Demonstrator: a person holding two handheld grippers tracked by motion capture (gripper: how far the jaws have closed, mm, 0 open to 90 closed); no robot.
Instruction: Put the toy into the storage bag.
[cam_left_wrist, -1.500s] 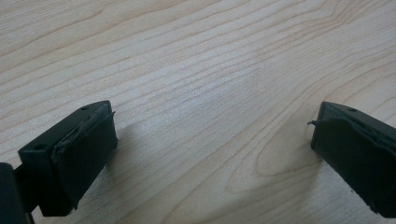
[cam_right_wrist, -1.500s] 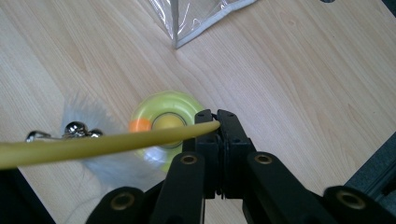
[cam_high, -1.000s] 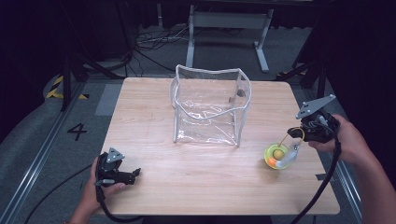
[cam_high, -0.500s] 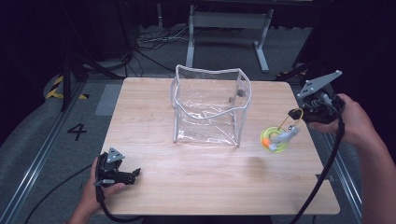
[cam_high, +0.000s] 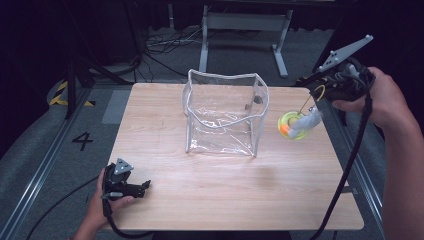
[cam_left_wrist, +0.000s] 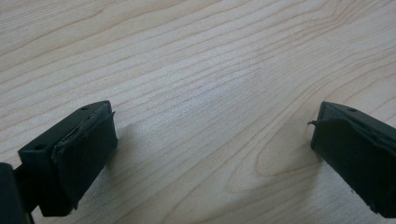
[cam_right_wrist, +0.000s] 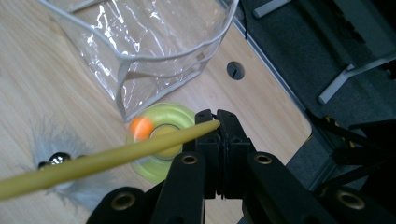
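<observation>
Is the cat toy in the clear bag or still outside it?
Outside. The toy dangles beside the clear bag, held by its yellow wand in the right gripper.

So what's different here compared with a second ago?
The right gripper, shut on the yellow wand, has risen and drawn back, lifting the green ring toy off the table toward the clear bag. The left gripper and the bag stayed put.
</observation>
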